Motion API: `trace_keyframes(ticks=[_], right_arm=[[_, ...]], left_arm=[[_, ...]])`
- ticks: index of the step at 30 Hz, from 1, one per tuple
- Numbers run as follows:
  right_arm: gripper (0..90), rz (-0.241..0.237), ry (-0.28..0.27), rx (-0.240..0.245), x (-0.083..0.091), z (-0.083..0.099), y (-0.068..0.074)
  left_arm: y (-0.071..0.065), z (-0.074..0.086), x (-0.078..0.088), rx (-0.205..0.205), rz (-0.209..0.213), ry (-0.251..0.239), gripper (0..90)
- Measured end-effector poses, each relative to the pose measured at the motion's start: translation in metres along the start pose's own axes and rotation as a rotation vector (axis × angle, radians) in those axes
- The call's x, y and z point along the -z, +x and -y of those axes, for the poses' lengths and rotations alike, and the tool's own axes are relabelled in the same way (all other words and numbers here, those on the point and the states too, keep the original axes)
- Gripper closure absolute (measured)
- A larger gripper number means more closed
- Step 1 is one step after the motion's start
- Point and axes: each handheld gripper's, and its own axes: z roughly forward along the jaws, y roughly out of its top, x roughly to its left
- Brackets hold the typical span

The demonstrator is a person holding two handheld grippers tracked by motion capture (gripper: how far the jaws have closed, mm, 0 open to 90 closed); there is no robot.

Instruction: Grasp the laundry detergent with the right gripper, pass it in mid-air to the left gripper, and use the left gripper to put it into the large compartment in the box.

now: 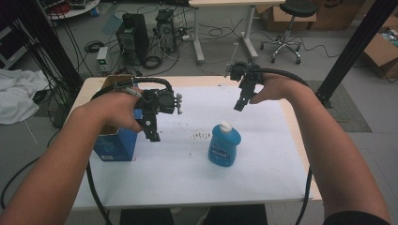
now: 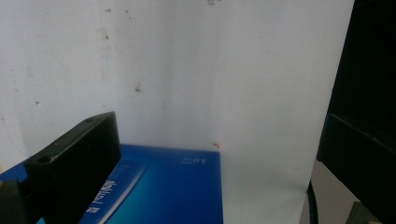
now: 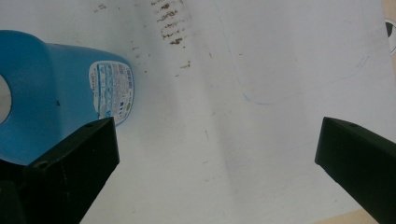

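Left of the blue plastic bottle with a white cap [image 1: 224, 144], the left gripper [image 1: 152, 133] is hovering, jaws spread, beside the open blue cardboard box [image 1: 115, 143]. The bottle is standing mid-bench. The right gripper [image 1: 239, 104] is hanging behind it, jaws spread; its view is revealing the bottle's back label [image 3: 111, 88].

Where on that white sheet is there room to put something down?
Bare room lies right of the blue bottle, and along the near edge of the white sheet. It is crowded at the left, by the blue box under the left hand-held gripper.
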Motion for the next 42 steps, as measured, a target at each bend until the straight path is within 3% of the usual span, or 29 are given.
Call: trace_keyframes(ticks=[13, 17, 18, 19, 22, 23, 24, 25, 27, 32, 42], right_arm=[[0.0, 0.004, 0.013, -0.013, -0.004, 0.001, -0.004], [0.0, -0.006, -0.019, -0.011, -0.003, 0.002, -0.004], [0.0, -0.019, -0.061, -0.010, -0.002, 0.003, -0.003], [0.0, -0.019, -0.061, -0.010, -0.002, 0.003, -0.003], [0.0, -0.041, -0.167, -0.024, 0.001, 0.014, -0.004], [0.0, -0.041, -0.167, -0.024, 0.001, 0.014, -0.004], [0.0, -0.048, -0.235, -0.033, 0.004, 0.021, -0.005], [0.0, -0.048, -0.235, -0.033, 0.004, 0.021, -0.005], [0.0, -0.056, -0.344, -0.044, 0.011, 0.033, -0.004], [0.0, -0.100, -0.551, -0.073, 0.018, 0.053, -0.003], [0.0, -0.089, -0.666, -0.115, 0.001, 0.086, 0.006]], left_arm=[[0.004, 0.000, -0.002, -0.004, -0.005, -0.005, 0.1], [0.004, 0.003, -0.001, 0.002, -0.017, -0.019, 0.1], [0.004, 0.004, 0.000, 0.003, -0.020, -0.025, 0.1], [0.004, 0.004, 0.000, 0.003, -0.020, -0.025, 0.1], [0.002, 0.004, 0.001, 0.001, -0.022, -0.023, 0.1], [0.002, 0.004, 0.001, 0.001, -0.022, -0.023, 0.1], [0.001, 0.004, 0.002, -0.001, -0.025, -0.024, 0.1], [0.001, 0.004, 0.002, -0.001, -0.025, -0.024, 0.1], [-0.001, 0.004, 0.002, -0.005, -0.028, -0.030, 0.1], [-0.001, 0.004, 0.002, -0.009, -0.034, -0.028, 0.1], [-0.004, 0.008, 0.002, -0.015, -0.039, -0.038, 0.1]])
